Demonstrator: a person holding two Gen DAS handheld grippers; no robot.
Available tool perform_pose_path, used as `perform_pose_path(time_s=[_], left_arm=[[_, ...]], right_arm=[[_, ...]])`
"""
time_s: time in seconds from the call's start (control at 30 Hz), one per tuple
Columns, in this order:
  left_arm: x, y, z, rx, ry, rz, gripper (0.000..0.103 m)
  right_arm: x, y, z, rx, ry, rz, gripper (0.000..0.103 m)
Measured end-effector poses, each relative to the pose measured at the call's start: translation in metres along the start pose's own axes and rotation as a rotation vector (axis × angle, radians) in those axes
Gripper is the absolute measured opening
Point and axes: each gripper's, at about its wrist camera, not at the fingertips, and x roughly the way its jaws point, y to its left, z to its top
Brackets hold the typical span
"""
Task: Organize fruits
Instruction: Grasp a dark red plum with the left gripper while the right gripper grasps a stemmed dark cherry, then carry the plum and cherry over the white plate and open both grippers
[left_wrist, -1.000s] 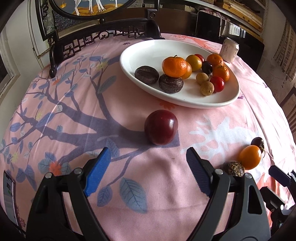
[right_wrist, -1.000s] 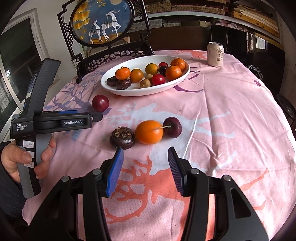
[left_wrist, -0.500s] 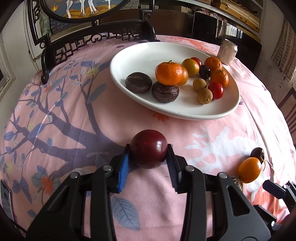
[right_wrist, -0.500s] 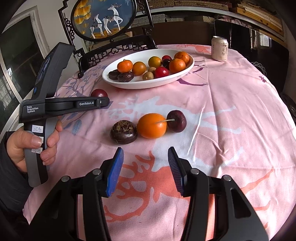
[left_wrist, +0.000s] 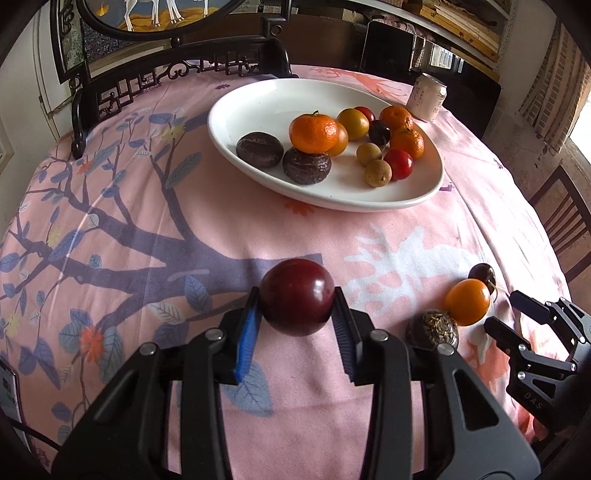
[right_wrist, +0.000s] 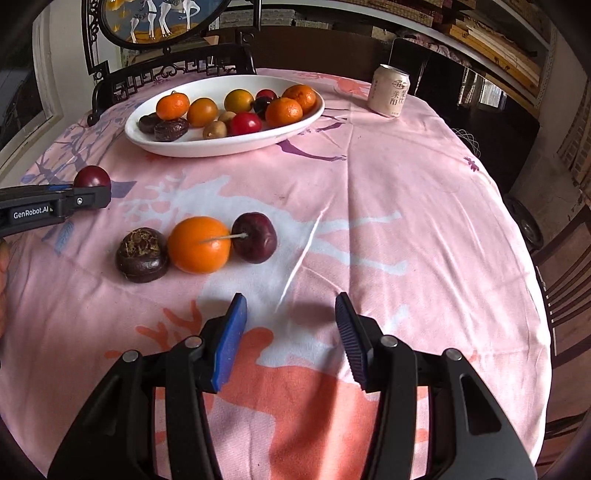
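Note:
My left gripper is shut on a dark red plum, both blue pads pressing its sides just above the pink tablecloth. The same plum shows in the right wrist view at the tip of the left gripper. A white oval plate farther back holds several oranges, small red and tan fruits and two dark wrinkled ones. On the cloth lie a dark brown fruit, an orange and a dark cherry with a stem. My right gripper stands open with nothing between its fingers, short of those three.
A pale drink can stands behind the plate to the right. A dark carved wooden chair sits at the table's far edge, and another chair at the right. A hand holds the left gripper at the left border.
My left gripper moved forward around the plum and shut on it. My right gripper swung a little right and lower; the three loose fruits now sit left of its fingers.

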Motion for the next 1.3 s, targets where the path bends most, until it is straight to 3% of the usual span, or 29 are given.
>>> perform_pose_path(time_s=[0.43,0.47,0.5,0.53,0.77,1.3], left_arm=[[0.006,0.001,0.0,0.019,0.02,0.007,0.038],[0.007,0.0,0.0,0.02,0.021,0.008,0.038],[0.007,0.001,0.0,0.022,0.021,0.009,0.038],[0.007,0.001,0.0,0.02,0.021,0.008,0.038],[0.006,0.001,0.0,0.017,0.016,0.007,0.038],[-0.014,-0.006,0.001,0.03,-0.03,0.005,0.038]], right_arm=[[0.027,0.015,0.037,-0.138,-0.052,-0.014,0.05],[0.028,0.017,0.039,-0.143,-0.05,0.003,0.045],[0.029,0.018,0.04,-0.145,-0.039,0.032,0.03],[0.028,0.02,0.04,-0.147,-0.035,0.025,0.027],[0.021,0.018,0.034,-0.102,-0.028,0.031,0.027],[-0.018,0.002,0.027,-0.023,-0.117,0.078,0.027]])
